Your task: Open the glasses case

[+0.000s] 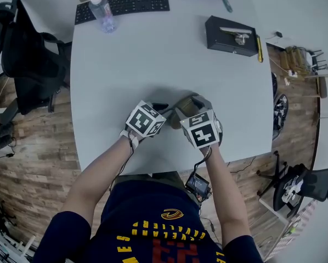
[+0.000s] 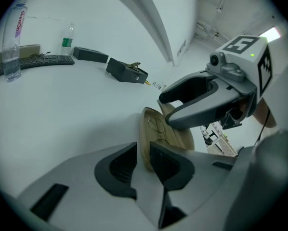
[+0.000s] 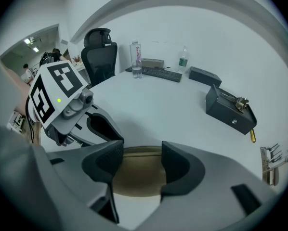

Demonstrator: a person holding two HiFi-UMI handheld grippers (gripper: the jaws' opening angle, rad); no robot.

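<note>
The tan glasses case (image 1: 181, 107) lies near the table's front edge, between both grippers. In the left gripper view its lid (image 2: 145, 138) stands raised on edge, and wire-framed glasses (image 2: 158, 128) show inside. My left gripper (image 2: 144, 165) has that lid's rim between its pads, which sit close against it. My right gripper (image 3: 140, 165) comes from the other side and is shut across the case's lower half (image 3: 139, 179). In the head view the left gripper (image 1: 165, 113) and right gripper (image 1: 187, 107) nearly meet over the case.
A black box (image 1: 230, 34) with a metal clasp sits far right on the white table (image 1: 153, 64), a yellow pen (image 1: 259, 48) beside it. A keyboard (image 1: 123, 4) and a water bottle (image 1: 102, 12) are at the back. A black office chair (image 1: 27, 53) stands left.
</note>
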